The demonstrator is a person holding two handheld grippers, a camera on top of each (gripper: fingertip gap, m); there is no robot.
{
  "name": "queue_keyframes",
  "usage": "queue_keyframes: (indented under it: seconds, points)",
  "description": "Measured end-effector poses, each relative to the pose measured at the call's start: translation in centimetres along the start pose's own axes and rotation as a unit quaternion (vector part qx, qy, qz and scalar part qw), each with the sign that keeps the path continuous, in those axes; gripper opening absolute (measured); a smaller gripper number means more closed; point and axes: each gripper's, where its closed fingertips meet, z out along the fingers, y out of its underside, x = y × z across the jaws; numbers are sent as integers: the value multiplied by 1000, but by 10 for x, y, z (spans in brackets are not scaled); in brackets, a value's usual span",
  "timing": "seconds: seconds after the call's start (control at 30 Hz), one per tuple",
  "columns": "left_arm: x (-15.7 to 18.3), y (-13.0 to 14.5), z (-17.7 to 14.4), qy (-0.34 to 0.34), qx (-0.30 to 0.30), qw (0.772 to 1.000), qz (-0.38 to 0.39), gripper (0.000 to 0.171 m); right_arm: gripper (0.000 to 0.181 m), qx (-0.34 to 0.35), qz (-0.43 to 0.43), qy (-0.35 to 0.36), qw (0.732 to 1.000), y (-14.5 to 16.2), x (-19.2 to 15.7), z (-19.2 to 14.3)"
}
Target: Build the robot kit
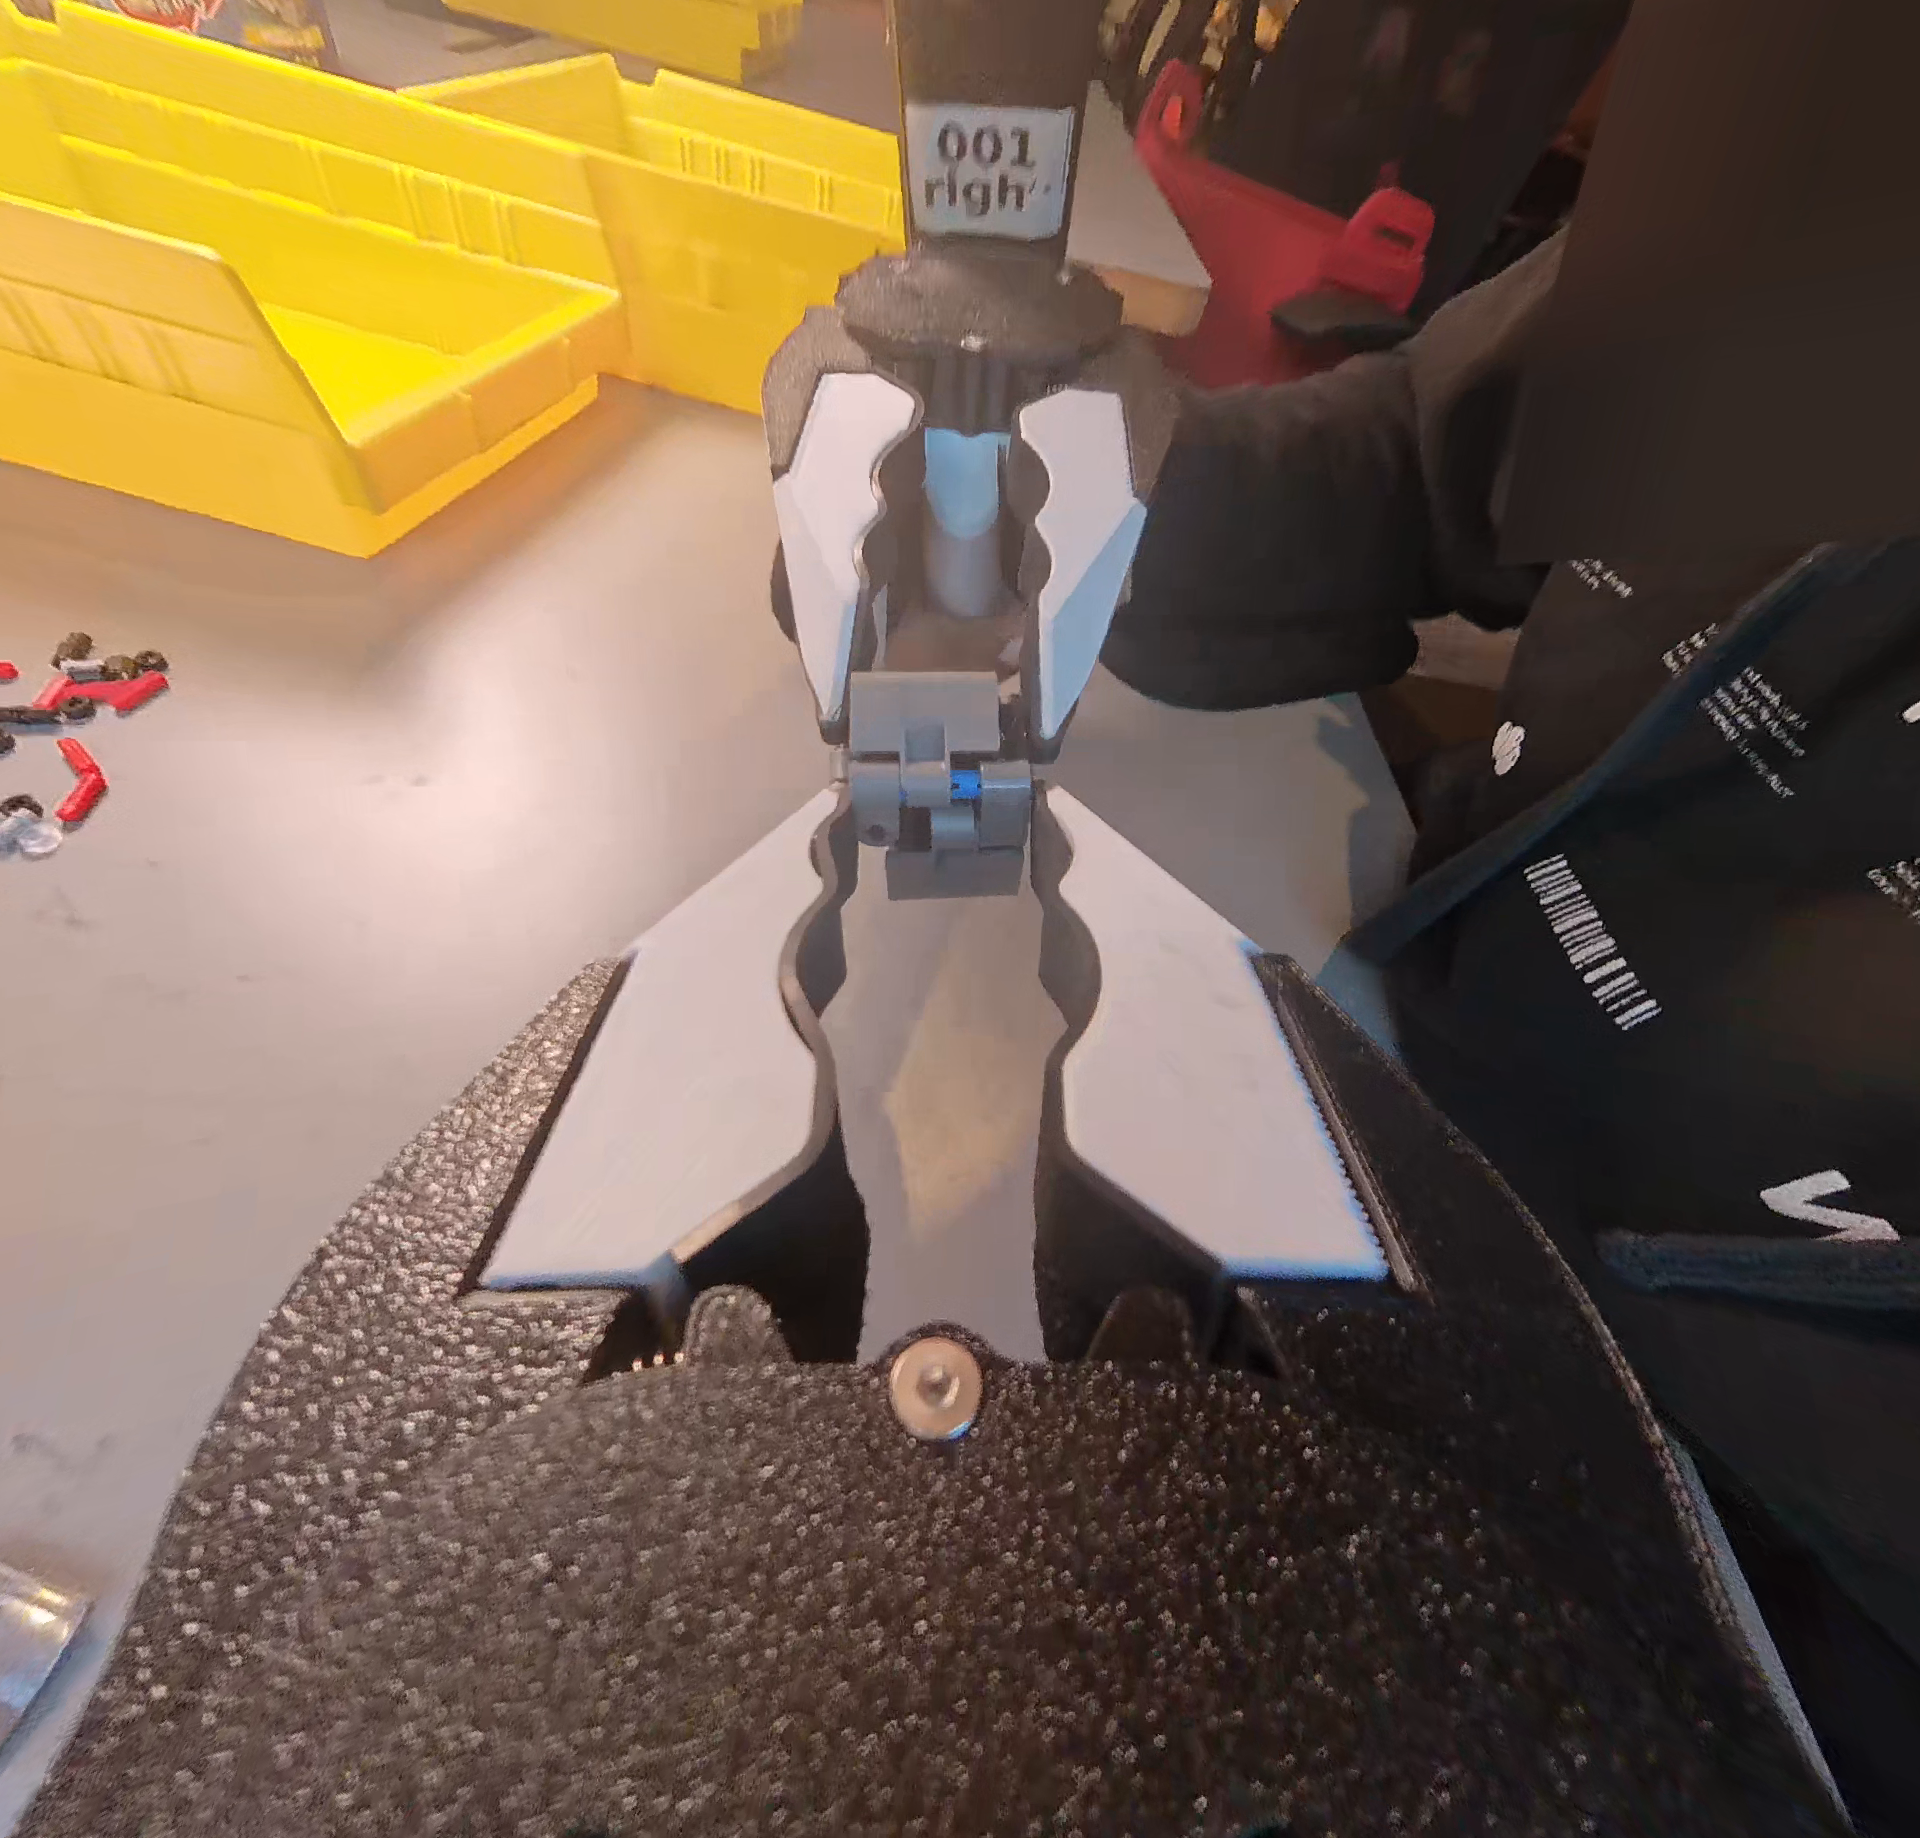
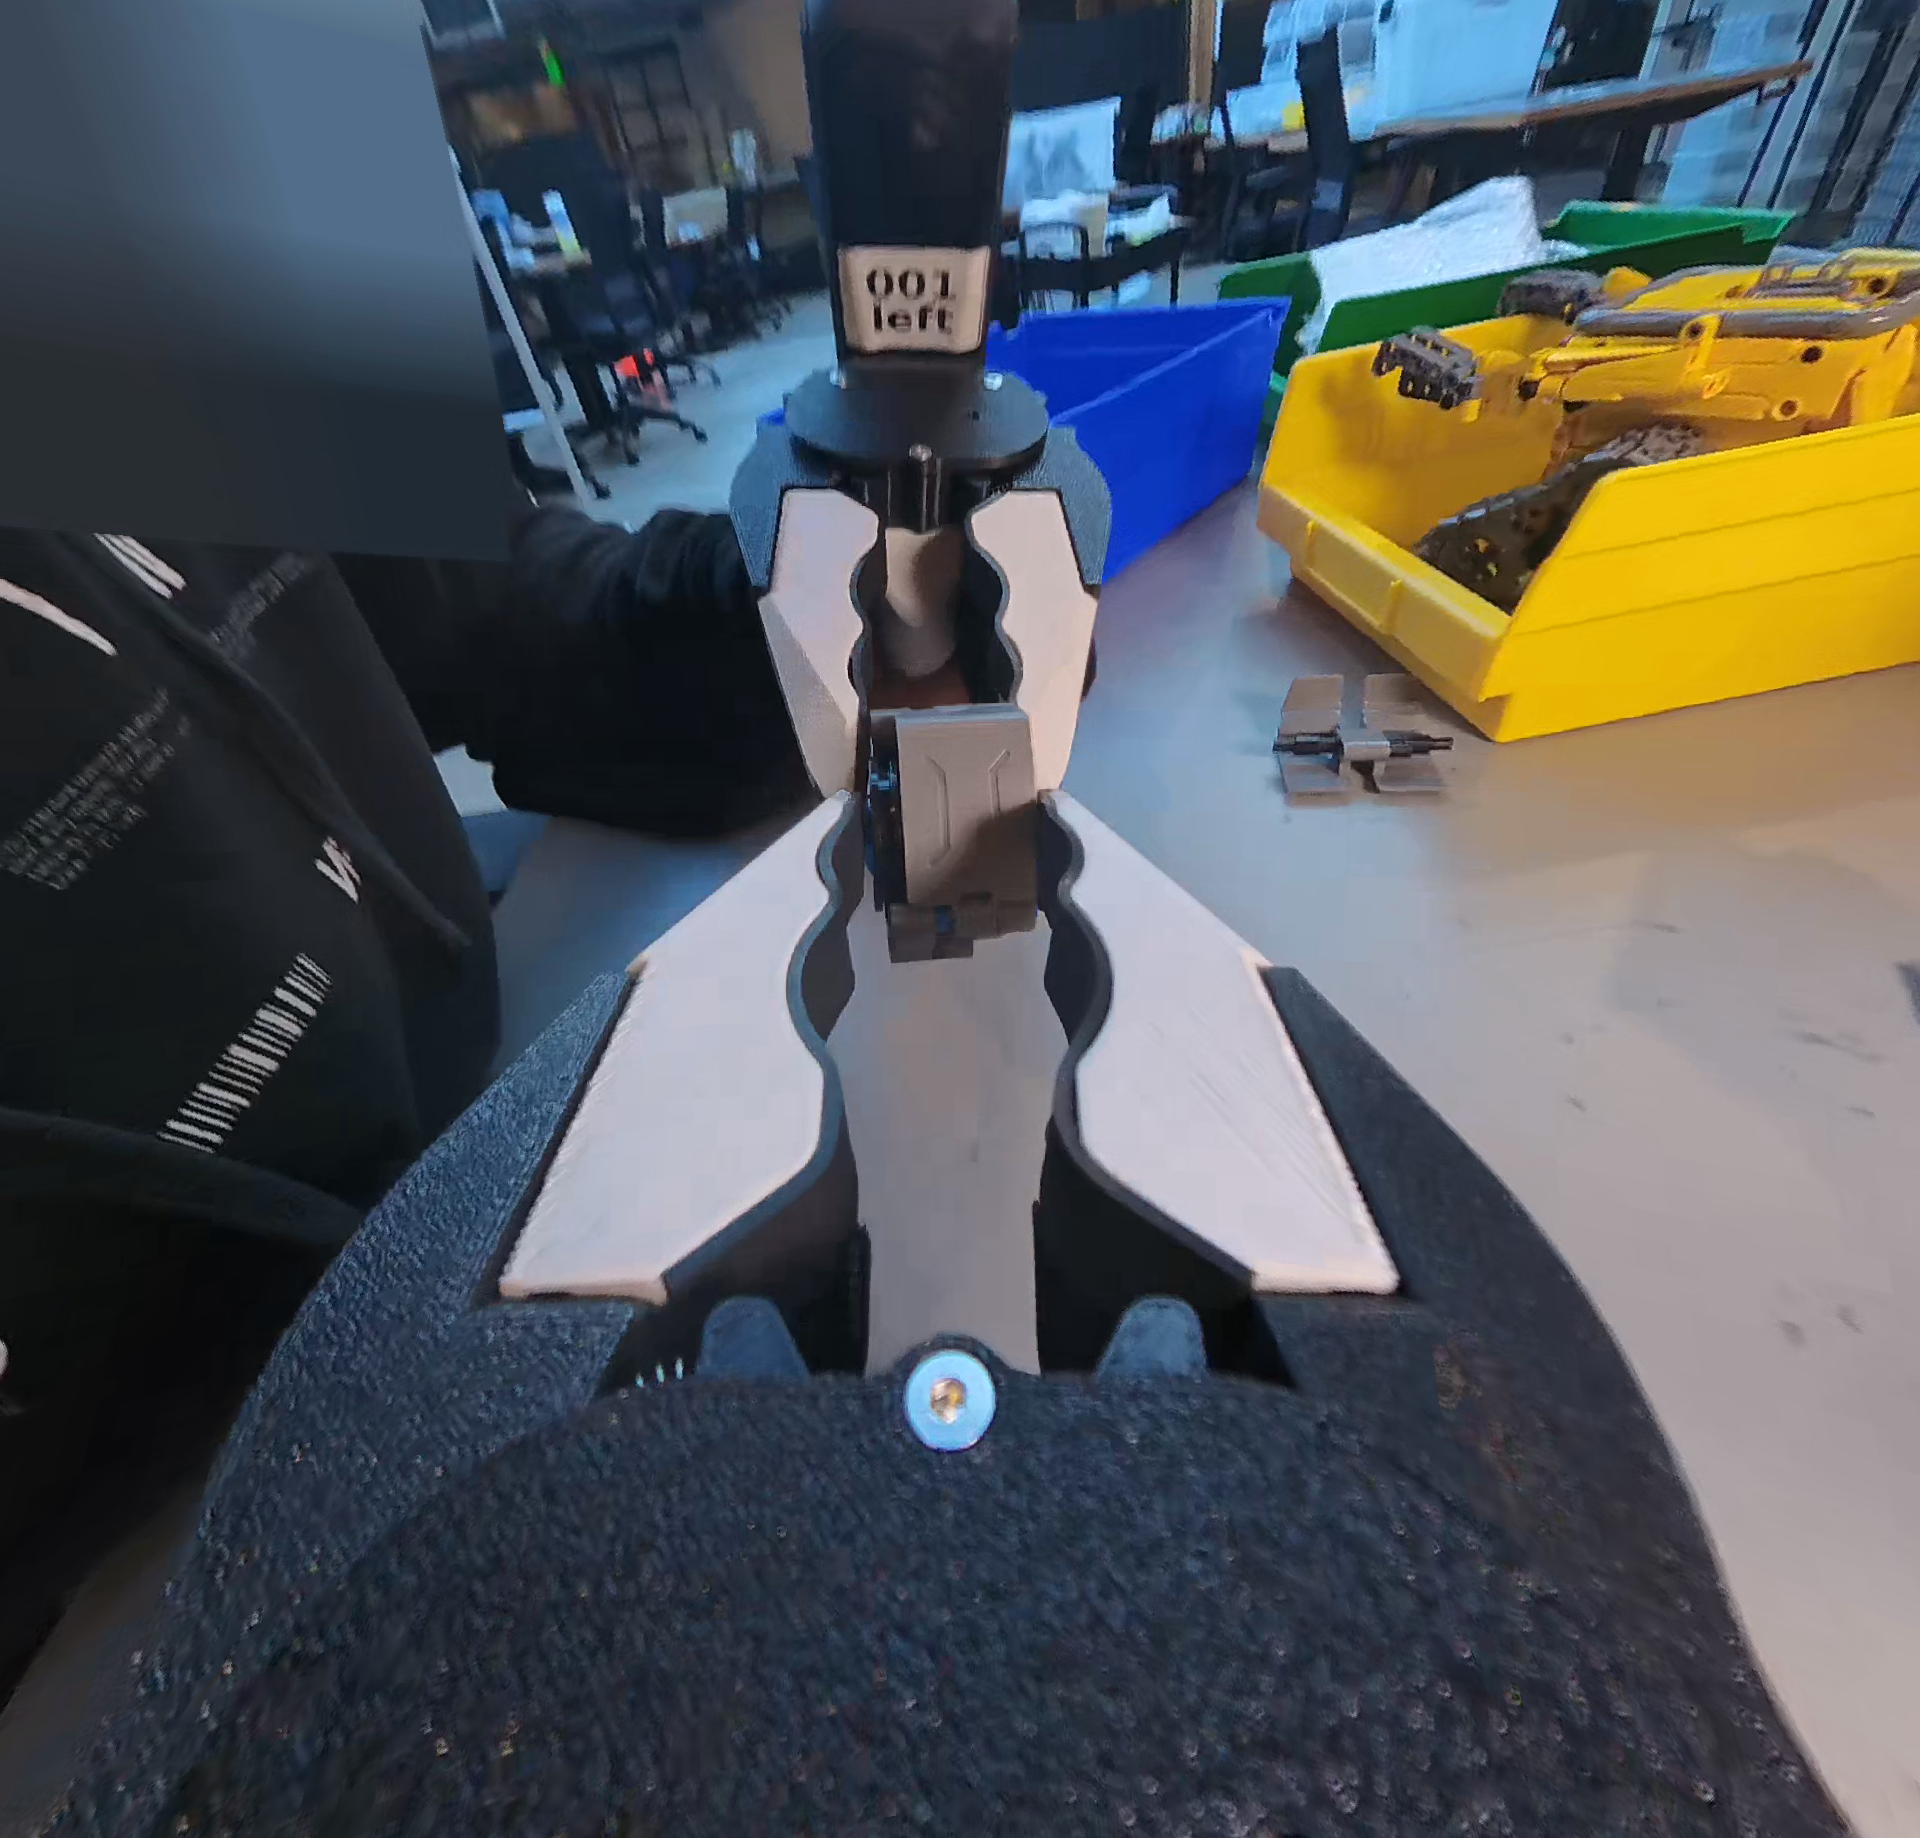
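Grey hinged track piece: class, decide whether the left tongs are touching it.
Touching. In the left wrist view the left tongs close on both ends of the grey hinged track piece, with no gap at either fingertip; the right tongs grip its far end.

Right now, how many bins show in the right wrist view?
3: yellow bin nearest at right, blue bin left of it, green bin behind both. More may be hidden.

A small grey hinged assembly [image 1: 940, 796] of plastic track links, with a blue pin at its joint, hangs above the counter [image 1: 416, 957], pinched at one end by the left tool [image 1: 940, 801] and at the other by the right tool [image 2: 951, 832], which meet tip to tip.
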Motion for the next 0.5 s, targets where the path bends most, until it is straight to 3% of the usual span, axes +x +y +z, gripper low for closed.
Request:
queue_keyframes:
  seconds: [0.13,0.23,0.5]
  points:
    - [2,-19,-1,-11,59,998,2,34,31,79,10,-10,997,-19,-2,-6]
    - [6,-23,-1,-18,65,997,24,33,31,96,-29,-10,995,-24,-7,-6]
    - [5,8,6,-46,-53,992,106,32,37,-5,-99,0,995,-3,-13,5]
